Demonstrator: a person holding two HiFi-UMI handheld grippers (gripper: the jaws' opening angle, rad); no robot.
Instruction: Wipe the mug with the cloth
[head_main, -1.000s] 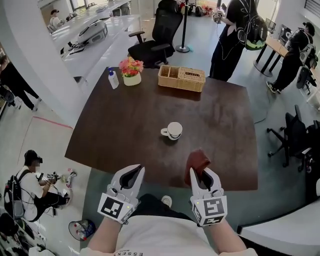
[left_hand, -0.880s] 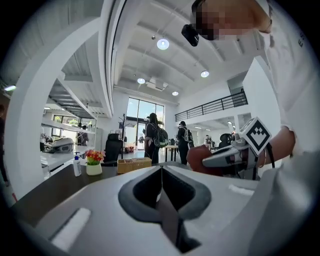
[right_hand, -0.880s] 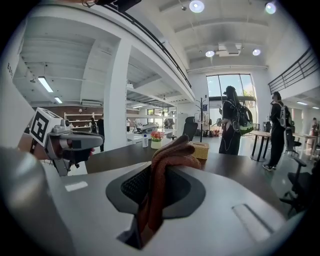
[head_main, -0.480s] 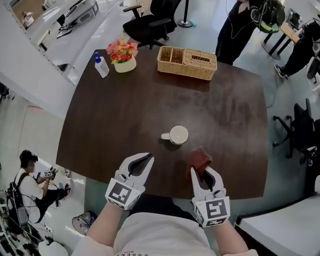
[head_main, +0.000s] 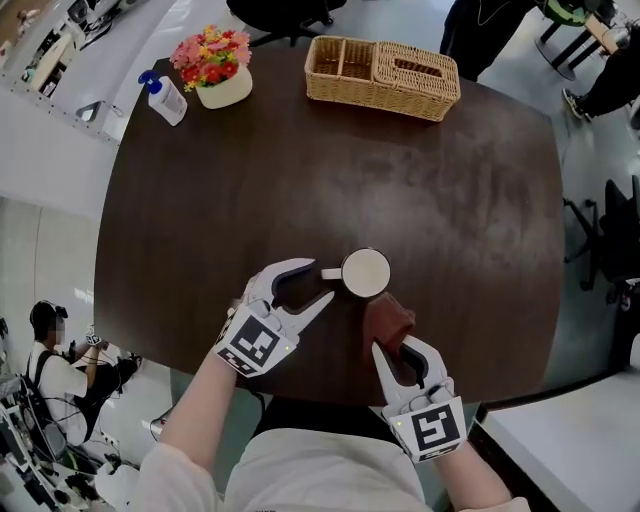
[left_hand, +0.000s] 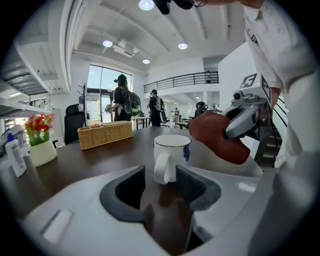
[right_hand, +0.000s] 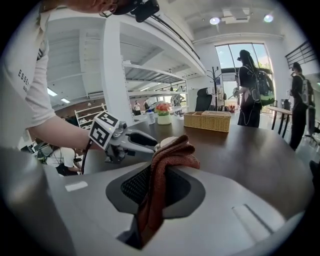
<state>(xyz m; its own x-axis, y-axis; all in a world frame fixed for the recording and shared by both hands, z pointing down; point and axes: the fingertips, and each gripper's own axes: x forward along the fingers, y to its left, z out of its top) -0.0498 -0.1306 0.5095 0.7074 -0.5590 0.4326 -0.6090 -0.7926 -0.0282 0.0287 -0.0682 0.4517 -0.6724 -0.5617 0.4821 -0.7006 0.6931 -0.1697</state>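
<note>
Faced the handle of the white ceramic mug (head_main: 366, 272) with the left gripper (head_main: 320, 281), jaws apart (rust-red folded cloth (head_main: 388, 320) clamped in the right gripper (head_main: 401, 350), just beside).

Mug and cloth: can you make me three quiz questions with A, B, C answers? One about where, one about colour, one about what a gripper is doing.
1. The mug's handle points: A toward the left gripper; B toward the right gripper; C away from both.
2. The cloth is: A blue; B reddish-brown; C yellow.
3. The right gripper is: A open and empty; B shut on the mug; C shut on the cloth.

Answers: 1 A, the handle sits just ahead of that gripper's open jaws. 2 B, the head view and the right gripper view both show that colour. 3 C, the cloth is pinched between its jaws.
</note>
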